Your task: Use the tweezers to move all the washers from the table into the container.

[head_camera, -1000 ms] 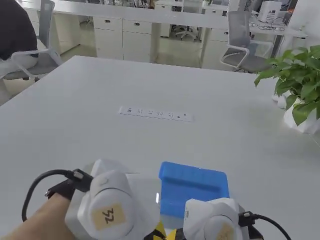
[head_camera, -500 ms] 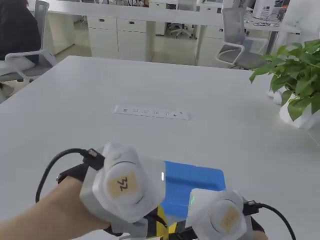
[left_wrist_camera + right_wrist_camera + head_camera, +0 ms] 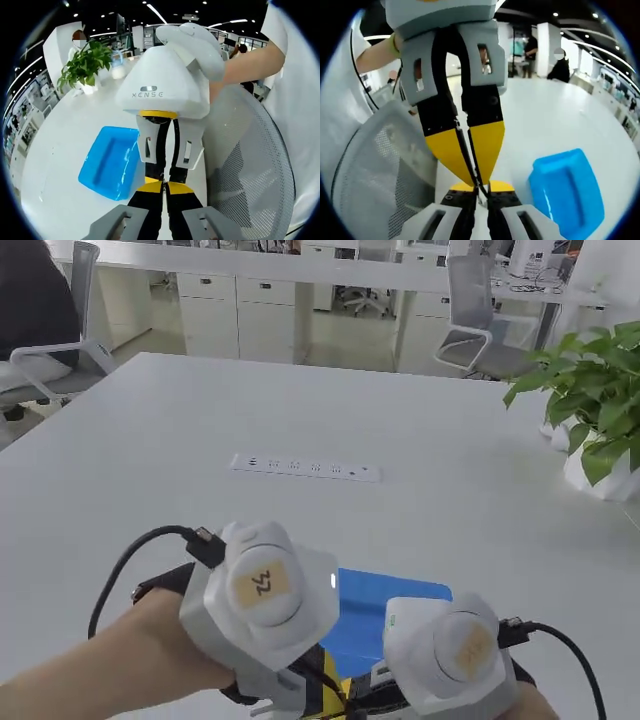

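Note:
The thin dark tweezers (image 3: 470,160) run between the yellow-tipped jaws of my left gripper (image 3: 469,150), which comes down from the top of the right gripper view and is shut on them. The tweezers' point ends between the jaws of my right gripper (image 3: 481,190), which is shut on it. In the head view both grippers meet tip to tip at the table's near edge, the left gripper (image 3: 318,688) beside the right gripper (image 3: 372,692). The blue container (image 3: 400,605) lies just behind them, partly hidden, and it lies beside the jaws as the blue container (image 3: 110,160).
A white power strip (image 3: 305,467) lies mid-table. A potted plant (image 3: 600,380) stands at the right edge. A grey mesh chair back (image 3: 245,170) is close beside the grippers. Office chairs and desks stand beyond the table's far side.
My left gripper has risen and moved right toward the right gripper, now covering the container's left part. The right gripper has shifted little.

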